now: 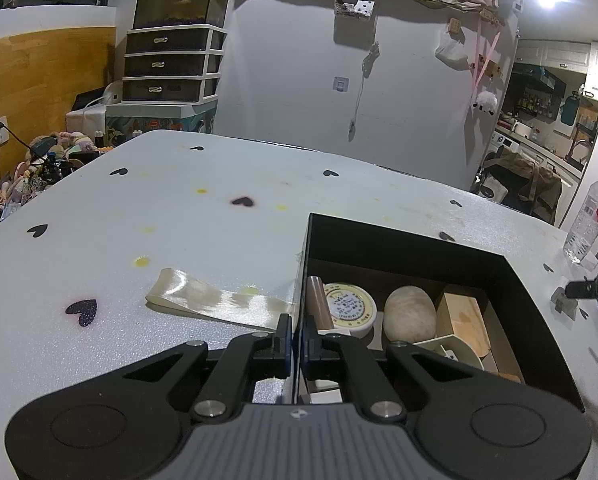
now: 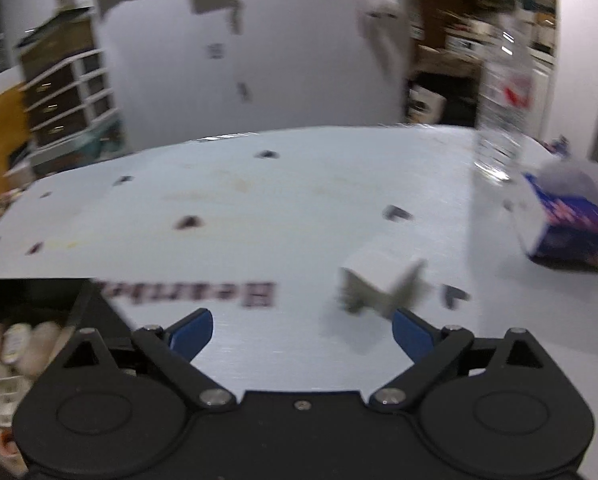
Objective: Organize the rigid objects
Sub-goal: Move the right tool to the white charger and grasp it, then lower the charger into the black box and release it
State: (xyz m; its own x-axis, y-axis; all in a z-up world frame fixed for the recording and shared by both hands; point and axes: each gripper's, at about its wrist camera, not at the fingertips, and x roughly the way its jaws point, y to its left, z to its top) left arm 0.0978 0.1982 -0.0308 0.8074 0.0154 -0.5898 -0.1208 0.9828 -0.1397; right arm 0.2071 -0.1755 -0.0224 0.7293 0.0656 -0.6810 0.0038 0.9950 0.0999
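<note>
Left gripper [image 1: 297, 334] clamps the box [image 1: 539, 300] wall; several items sit inside. Right gripper [image 2: 302, 330] gapes empty; a small block [image 2: 373, 276] remains on the table [image 2: 299, 184].

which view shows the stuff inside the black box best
The left wrist view: it looks sharply into the black box, showing the round tin, egg-shaped stone and wooden block. The right wrist view catches only a blurred corner of the box at its lower left, contents unreadable.
</note>
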